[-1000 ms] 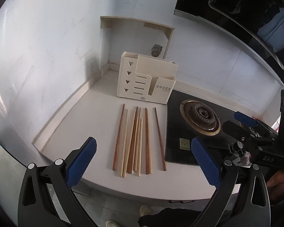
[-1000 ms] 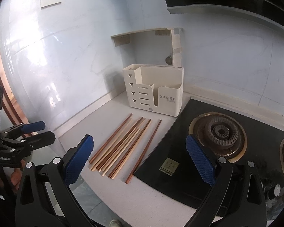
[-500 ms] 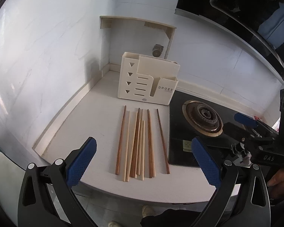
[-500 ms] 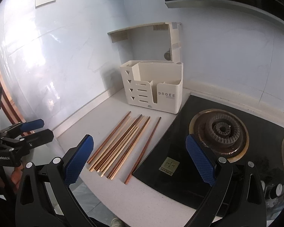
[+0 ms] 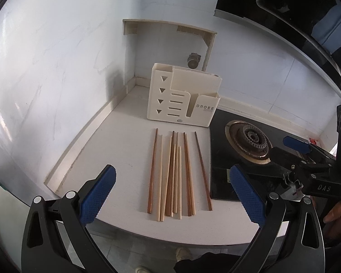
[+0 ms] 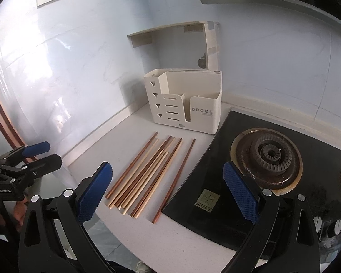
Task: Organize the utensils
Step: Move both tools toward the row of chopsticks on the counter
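Both tongs are held wide open and empty, the left gripper (image 5: 172,195) and right gripper (image 6: 168,191) above the counter's (image 5: 116,145) near edge. The chopsticks (image 5: 177,175) are laid side by side beyond; behind them stands the cream holder (image 5: 184,100), beside the stove (image 6: 270,154).

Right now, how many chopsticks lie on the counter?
10 chopsticks, flat on the counter before the holder: a dark one alone beside the stove, a dark and pale pair on the wall side, seven bunched between. The bunch overlaps, so one may be hidden.
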Demonstrator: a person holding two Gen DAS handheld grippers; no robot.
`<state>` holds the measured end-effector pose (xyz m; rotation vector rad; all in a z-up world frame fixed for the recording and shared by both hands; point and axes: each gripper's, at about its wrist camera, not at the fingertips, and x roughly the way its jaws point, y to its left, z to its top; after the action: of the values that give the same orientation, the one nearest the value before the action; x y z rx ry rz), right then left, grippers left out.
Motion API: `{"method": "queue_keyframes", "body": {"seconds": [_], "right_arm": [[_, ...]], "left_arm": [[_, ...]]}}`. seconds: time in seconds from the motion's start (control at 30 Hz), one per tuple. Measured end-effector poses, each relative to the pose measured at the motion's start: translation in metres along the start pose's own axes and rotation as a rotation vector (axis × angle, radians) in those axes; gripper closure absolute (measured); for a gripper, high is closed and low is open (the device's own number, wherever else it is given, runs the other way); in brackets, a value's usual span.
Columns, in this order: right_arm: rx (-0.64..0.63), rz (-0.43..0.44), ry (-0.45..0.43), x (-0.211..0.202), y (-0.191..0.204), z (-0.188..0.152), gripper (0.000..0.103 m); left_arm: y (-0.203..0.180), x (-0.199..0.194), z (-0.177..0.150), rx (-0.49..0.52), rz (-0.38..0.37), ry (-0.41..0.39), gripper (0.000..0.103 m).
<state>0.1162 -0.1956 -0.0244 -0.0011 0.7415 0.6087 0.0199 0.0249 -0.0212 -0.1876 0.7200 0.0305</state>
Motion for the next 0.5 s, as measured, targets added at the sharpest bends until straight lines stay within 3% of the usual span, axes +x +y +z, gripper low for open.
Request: {"method": "queue_keyframes", "body": {"seconds": [0.5], "right_arm": [[-0.004, -0.003, 0.079, 0.018, -0.010, 0.010, 0.004]], "left_arm": [[0.006, 0.024, 0.011, -0.001, 0.032, 0.092, 0.006]]}}
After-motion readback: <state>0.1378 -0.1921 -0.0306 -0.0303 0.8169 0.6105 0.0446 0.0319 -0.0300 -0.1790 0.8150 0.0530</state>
